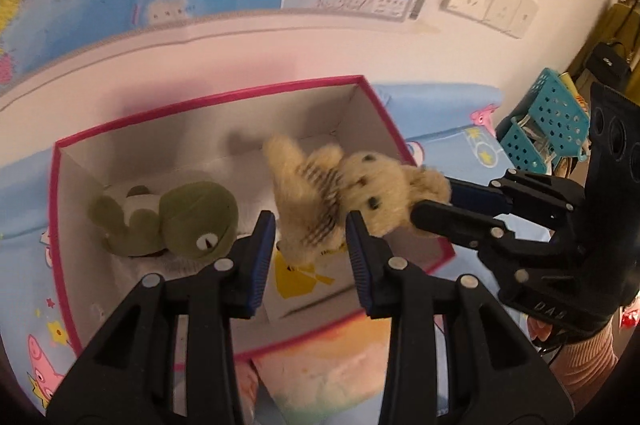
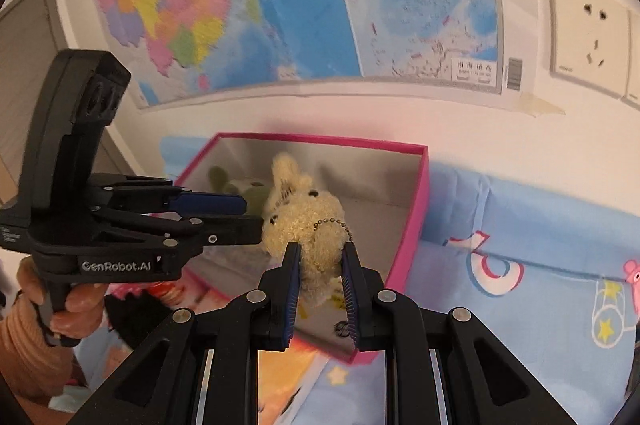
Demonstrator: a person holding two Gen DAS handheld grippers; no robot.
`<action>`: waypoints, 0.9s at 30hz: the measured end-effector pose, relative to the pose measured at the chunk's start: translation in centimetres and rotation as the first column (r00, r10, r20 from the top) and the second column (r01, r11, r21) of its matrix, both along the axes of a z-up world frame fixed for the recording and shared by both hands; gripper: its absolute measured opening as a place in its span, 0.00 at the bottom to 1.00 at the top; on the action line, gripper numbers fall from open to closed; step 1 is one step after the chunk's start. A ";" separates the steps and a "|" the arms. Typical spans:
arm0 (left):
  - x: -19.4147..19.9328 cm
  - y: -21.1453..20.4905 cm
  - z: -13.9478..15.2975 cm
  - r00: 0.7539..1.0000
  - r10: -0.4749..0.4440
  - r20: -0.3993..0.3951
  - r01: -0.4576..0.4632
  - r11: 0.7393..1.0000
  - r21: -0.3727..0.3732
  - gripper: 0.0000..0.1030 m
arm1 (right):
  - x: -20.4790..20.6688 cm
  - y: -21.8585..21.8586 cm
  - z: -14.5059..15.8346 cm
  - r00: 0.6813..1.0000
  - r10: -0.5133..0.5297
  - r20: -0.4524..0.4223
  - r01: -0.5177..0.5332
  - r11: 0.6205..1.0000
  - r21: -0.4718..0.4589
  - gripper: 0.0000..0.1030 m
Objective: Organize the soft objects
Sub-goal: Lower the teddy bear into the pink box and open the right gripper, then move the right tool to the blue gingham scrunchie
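**Two plush toys, one box, two grippers**

Here we count two soft toys. The first, a cream teddy bear [image 1: 352,185] with a small bead chain, hangs above the pink-rimmed box [image 1: 208,97]. Our right gripper [image 2: 320,261] is clamped on the bear's head end, its blue pads pressing into the fur from both sides. Our left gripper [image 1: 311,225] sits just beside the bear's body; from the right wrist view one of its fingers touches the fur, but we cannot tell whether the pads actually pinch anything, and its jaws stand a little apart.

The second toy, a green frog [image 1: 176,221], lies on its side on the floor of the box, toward the left wall, apart from the bear.

We see one box only, open at the top, standing on a blue cartoon-print sheet [image 2: 532,233]. A yellow-printed white paper [image 1: 300,277] lies inside the box near its front wall.

Behind, two maps [image 2: 280,5] hang on the wall, with white wall sockets [image 2: 588,25] to their right. One teal perforated basket [image 1: 548,121] shows at the right edge of the left wrist view.
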State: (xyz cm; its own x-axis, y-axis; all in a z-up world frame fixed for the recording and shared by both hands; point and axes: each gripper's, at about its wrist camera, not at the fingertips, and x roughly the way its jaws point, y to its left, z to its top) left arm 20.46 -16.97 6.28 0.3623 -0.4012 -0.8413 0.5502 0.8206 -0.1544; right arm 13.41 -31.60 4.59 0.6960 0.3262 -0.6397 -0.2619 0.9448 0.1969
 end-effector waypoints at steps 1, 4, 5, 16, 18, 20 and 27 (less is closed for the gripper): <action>0.2 -0.3 -0.2 1.000 0.002 -0.004 -0.002 1.000 0.009 0.37 | 0.7 0.1 -0.4 1.000 -0.007 -0.009 0.007 1.000 -0.013 0.19; 0.9 -0.9 -0.7 1.000 0.022 -0.008 -0.022 0.999 0.042 0.37 | 2.3 0.3 -1.2 0.999 -0.041 -0.027 0.039 0.997 -0.062 0.20; 1.1 -0.9 -0.7 1.000 0.029 -0.009 -0.029 0.999 0.042 0.37 | 2.7 0.4 -1.5 0.998 -0.059 -0.027 0.056 0.995 -0.088 0.23; -1.7 1.0 1.7 0.995 0.025 0.091 -0.024 1.000 -0.016 0.37 | 0.7 -1.0 0.2 0.991 -0.124 0.056 0.128 0.988 -0.082 0.33; -2.9 1.3 2.3 0.993 0.009 0.115 -0.005 1.000 -0.031 0.39 | 0.1 -1.3 0.3 0.992 -0.115 0.056 0.118 0.991 -0.059 0.34; -4.1 1.8 2.8 0.990 -0.014 0.137 0.020 0.999 -0.042 0.41 | -0.9 -1.5 0.5 0.993 -0.103 0.052 0.106 0.993 -0.048 0.34; -9.7 3.3 3.7 0.970 -0.116 0.213 0.135 0.988 -0.078 0.52 | -6.6 -0.7 0.8 0.998 0.023 0.057 -0.022 1.000 -0.010 0.40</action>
